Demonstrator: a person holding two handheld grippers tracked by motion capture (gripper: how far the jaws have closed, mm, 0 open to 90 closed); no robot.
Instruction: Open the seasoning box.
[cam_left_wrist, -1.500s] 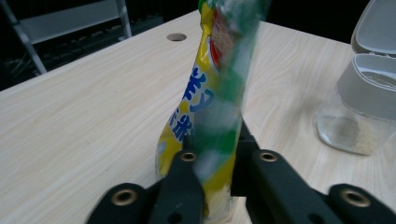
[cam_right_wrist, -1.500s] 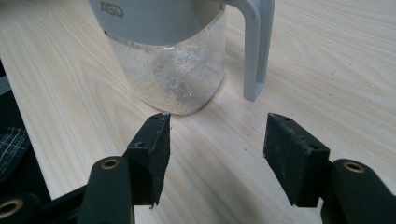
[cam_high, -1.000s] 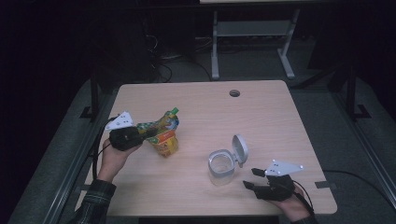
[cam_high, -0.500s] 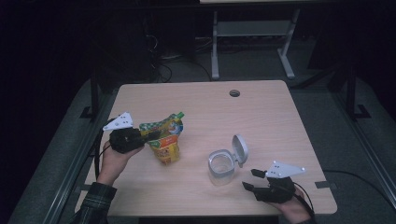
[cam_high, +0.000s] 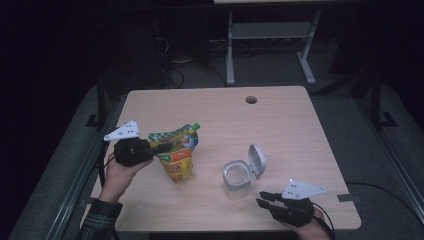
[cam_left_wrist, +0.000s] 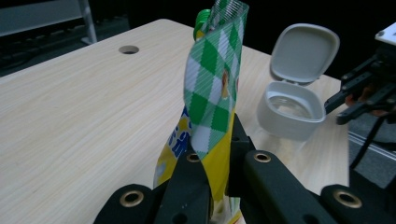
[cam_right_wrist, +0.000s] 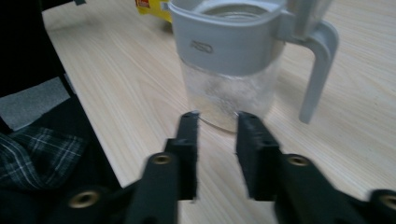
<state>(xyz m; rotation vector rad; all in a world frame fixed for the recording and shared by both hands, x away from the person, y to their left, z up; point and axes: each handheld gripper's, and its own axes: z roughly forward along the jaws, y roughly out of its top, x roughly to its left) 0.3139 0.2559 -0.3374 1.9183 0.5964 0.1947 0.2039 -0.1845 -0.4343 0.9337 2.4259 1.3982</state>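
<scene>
A yellow snack pouch (cam_high: 176, 156) with a green chequered top (cam_left_wrist: 212, 93) hangs just above the table, and my left gripper (cam_high: 161, 147) is shut on its upper part, the jaws (cam_left_wrist: 217, 151) pinching the foil. A clear jar (cam_high: 236, 179) with a grey collar and its flip lid (cam_high: 257, 160) swung open stands near the front right. My right gripper (cam_high: 260, 198) points at the jar from the front edge, a little short of it. Its jaws (cam_right_wrist: 217, 119) have just been closing; a narrow gap remains, with nothing between them.
The wooden table (cam_high: 225, 117) has a round cable hole (cam_high: 251, 99) near its far edge. A grey metal stand (cam_high: 270, 45) is on the floor behind the table. A cable (cam_high: 385, 192) trails over the floor at the right.
The left hand has risen slightly with the pouch, and the pouch's top now leans more to the right. The right hand has shifted only a little near the jar.
</scene>
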